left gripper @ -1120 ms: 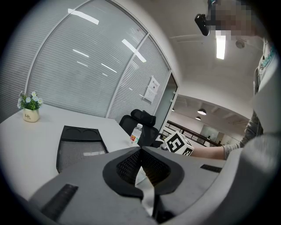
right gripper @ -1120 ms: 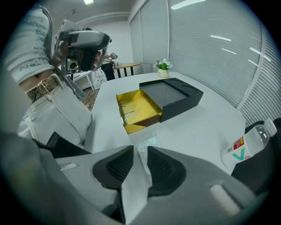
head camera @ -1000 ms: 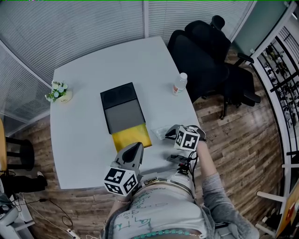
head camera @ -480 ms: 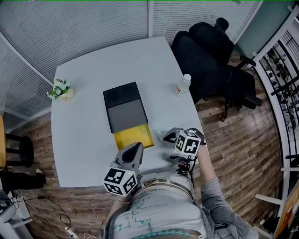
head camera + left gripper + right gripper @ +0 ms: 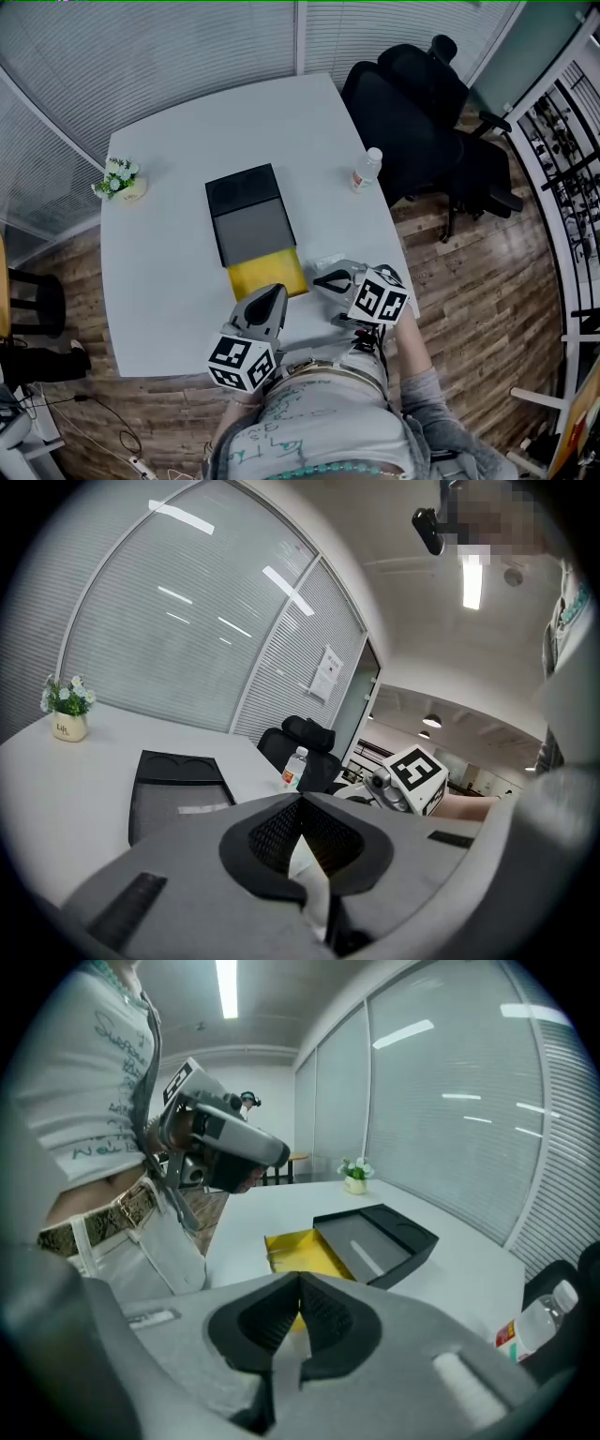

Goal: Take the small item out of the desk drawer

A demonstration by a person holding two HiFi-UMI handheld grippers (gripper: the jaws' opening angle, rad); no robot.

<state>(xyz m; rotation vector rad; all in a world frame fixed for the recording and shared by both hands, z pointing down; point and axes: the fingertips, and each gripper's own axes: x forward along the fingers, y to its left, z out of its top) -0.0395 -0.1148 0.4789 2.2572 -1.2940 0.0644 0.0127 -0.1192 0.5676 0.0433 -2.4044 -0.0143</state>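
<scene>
**A:** Where's the small item against your jaws?

**B:** A clear packet (image 5: 327,262) lies on the counter (image 5: 159,281), right of the open yellow drawer (image 5: 267,274). It sits just at the far side of your right gripper (image 5: 319,278). I cannot tell whether the tips touch it.

**A:** And the jaws themselves?

**B:** Your right jaws are closed tip to tip on each other, aimed left at the drawer. Your left gripper (image 5: 274,296) hangs at the drawer's near edge, its jaws also pressed together, well apart from the packet.

**A:** The drawer?

**B:** It is pulled out toward you from the black box (image 5: 246,216).
</scene>
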